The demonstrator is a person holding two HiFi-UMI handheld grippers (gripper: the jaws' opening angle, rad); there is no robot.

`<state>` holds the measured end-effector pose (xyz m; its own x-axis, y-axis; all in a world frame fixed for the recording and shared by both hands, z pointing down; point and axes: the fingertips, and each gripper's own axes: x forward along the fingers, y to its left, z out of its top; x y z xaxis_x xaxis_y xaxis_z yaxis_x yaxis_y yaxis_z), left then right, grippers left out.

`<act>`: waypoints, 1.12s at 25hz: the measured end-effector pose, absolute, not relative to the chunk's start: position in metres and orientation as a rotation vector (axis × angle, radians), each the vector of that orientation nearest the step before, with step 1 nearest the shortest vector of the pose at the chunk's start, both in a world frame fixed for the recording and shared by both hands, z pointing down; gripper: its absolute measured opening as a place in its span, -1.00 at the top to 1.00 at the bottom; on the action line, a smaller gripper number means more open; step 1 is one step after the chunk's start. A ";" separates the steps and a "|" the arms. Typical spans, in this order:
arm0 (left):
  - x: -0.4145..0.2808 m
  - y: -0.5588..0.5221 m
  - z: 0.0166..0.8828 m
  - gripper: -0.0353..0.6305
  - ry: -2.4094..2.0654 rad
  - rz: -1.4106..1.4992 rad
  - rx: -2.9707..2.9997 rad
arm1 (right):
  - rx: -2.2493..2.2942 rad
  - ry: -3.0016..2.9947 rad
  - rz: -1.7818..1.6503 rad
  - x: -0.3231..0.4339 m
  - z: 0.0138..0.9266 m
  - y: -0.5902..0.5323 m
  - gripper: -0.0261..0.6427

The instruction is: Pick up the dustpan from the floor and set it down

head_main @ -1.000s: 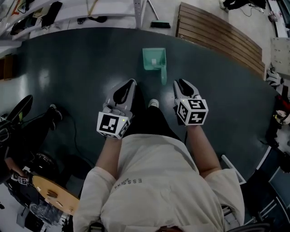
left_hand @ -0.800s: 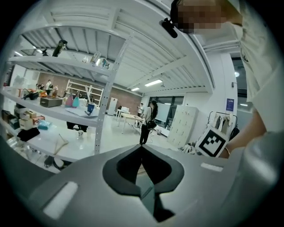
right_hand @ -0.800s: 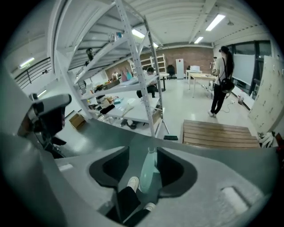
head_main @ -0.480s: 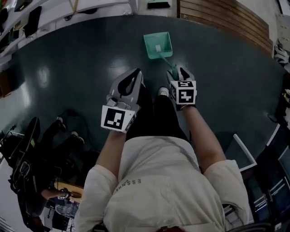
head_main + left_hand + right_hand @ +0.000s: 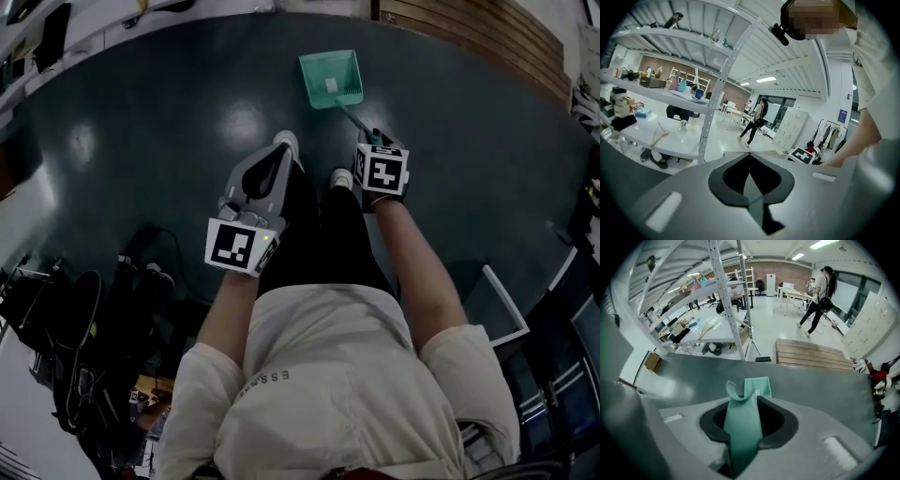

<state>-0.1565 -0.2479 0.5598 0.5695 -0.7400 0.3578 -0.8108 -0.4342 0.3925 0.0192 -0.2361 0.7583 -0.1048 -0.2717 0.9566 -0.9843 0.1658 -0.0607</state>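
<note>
The teal plastic dustpan (image 5: 331, 80) lies on the dark grey-green floor (image 5: 169, 122), at about 12 o'clock in the head view. Its flat scoop rests on the floor. Its slim handle (image 5: 354, 120) slants away from the scoop toward 5 o'clock and ends inside the right gripper (image 5: 375, 141).

In the right gripper view that gripper points steeply down. Its grey fingers (image 5: 787, 427) are closing on the teal handle, which fills the gap between them, and the scoop shows just beyond at 12 o'clock.

The left gripper (image 5: 279, 155) hangs at 8 o'clock from the right one, well apart from the dustpan. Its fingers (image 5: 717, 187) are pressed together with nothing between them.

Two white shoes (image 5: 341, 178) stand between the grippers. A brown slatted wooden platform (image 5: 469, 23) lies at 2 o'clock from the dustpan.
</note>
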 end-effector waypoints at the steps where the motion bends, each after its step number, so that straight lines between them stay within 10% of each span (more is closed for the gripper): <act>1: -0.162 -0.248 0.561 0.86 -1.243 0.179 2.274 | 1.259 -1.536 0.996 0.019 0.759 -0.237 0.68; 28: -0.085 -0.195 0.423 0.86 -1.235 0.068 2.469 | 1.429 -1.723 0.955 0.116 0.567 -0.147 0.70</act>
<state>-0.0848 -0.1953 0.4234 0.6128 -0.7621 0.2088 -0.7805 -0.5426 0.3105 0.1162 -0.1467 0.5669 -0.1531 -0.4759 0.8660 -0.9867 0.1223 -0.1072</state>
